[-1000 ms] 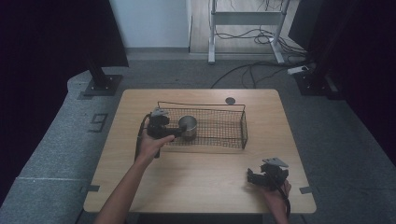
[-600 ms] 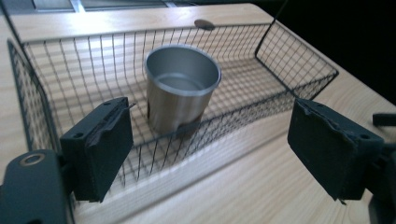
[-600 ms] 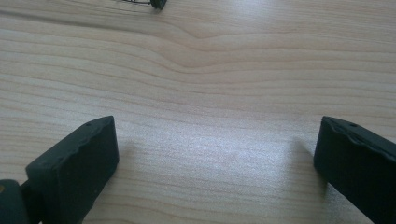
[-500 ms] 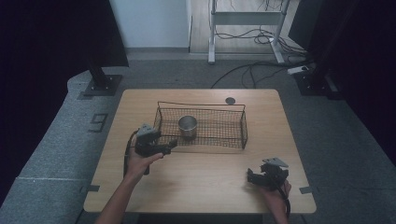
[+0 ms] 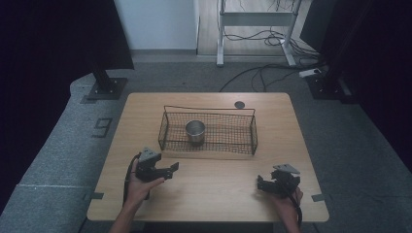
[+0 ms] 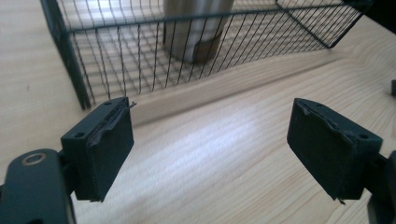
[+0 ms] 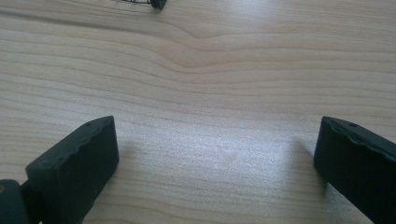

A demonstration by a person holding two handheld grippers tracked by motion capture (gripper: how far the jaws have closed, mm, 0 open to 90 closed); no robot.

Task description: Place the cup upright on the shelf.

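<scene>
Left gripper (image 5: pixel 171 168), held low over the near-left part of the table (image 5: pixel 214 194), has its jaws apart with nothing between them; they have just been closing somewhat, and in the left gripper view bare wood lies between the pads. Right gripper (image 5: pixel 261 185) rests near the table's near-right corner, jaws likewise spread and empty. Beyond the left gripper, forward and slightly to its right, stands the wire basket (image 5: pixel 252 138), its long axis running across the table from left to right. Inside it, toward the left half, a metal cup (image 5: pixel 195 131) stands upright, its axis vertical and mouth facing up. The left hand is judged the nearer to the cup, with the basket's near wall standing between them.
</scene>
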